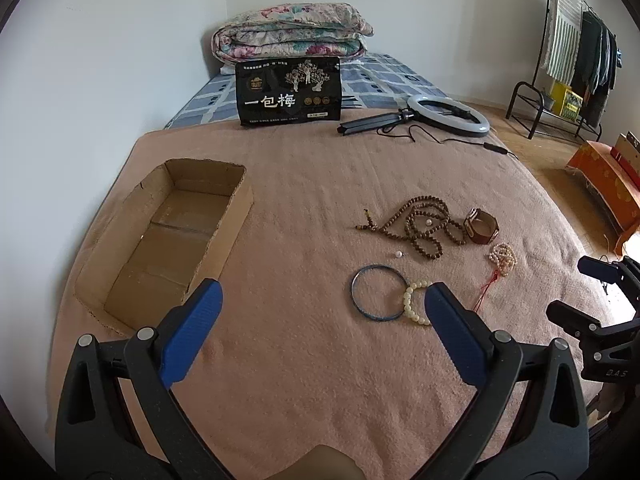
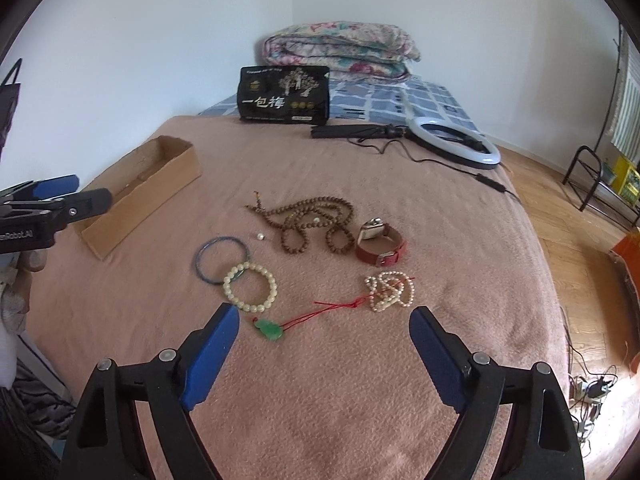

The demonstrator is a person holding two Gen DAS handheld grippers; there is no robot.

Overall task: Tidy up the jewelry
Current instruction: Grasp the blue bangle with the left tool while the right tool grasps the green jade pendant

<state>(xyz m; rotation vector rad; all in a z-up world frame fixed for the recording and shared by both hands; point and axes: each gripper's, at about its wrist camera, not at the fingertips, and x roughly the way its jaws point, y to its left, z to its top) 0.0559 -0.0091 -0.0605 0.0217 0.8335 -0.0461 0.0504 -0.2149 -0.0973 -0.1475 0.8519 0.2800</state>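
— Blue pads of the right gripper (image 2: 324, 322) sit closest, spread wide over the pink blanket (image 2: 320, 400) with nothing between them; same for the left gripper (image 1: 323, 300), jaws apart and empty.

— Where's the jewelry?

— Bunched toward the blanket's right edge, well apart from the cardboard box (image 1: 168, 236) at its left edge. Only the right wrist view shows the green pendant (image 2: 269, 330), just ahead of the pads, its red cord (image 2: 320, 309) running right and slightly away to the pearl strand (image 2: 390, 292). In the left view a finger hides the pendant and half the cream bead bracelet (image 1: 412, 300).

— And the rest?

— Blue bangle (image 2: 221, 258) touching that bracelet; brown bead necklace (image 2: 312, 224) sprawled crosswise beyond it; red-strapped watch (image 2: 380, 242) beside the necklace's right end. The box's long axis runs from the near-left edge toward the far end — only the left view looks into it, and no jewelry shows inside.
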